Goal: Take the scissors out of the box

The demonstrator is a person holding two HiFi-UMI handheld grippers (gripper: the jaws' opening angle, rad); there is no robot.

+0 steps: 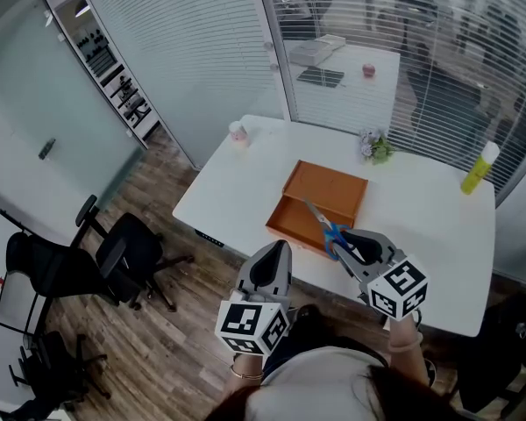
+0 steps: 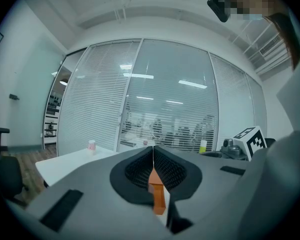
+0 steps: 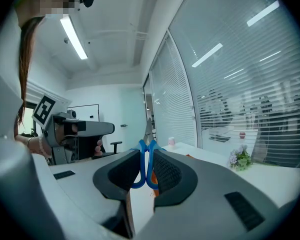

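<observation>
Right gripper [image 3: 148, 149] clamped on blue-handled steel scissors [image 1: 320, 219], centre frame, over near edge of shallow orange rectangular box [image 1: 333, 187], left gripper [image 2: 153, 151] pinched closed, empty.

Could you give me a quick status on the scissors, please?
Right gripper shut on scissors, blue handles between pads. Scissors over box near edge, seemingly lifted out. Left gripper shut, close alongside; no obstruction seen.
</observation>
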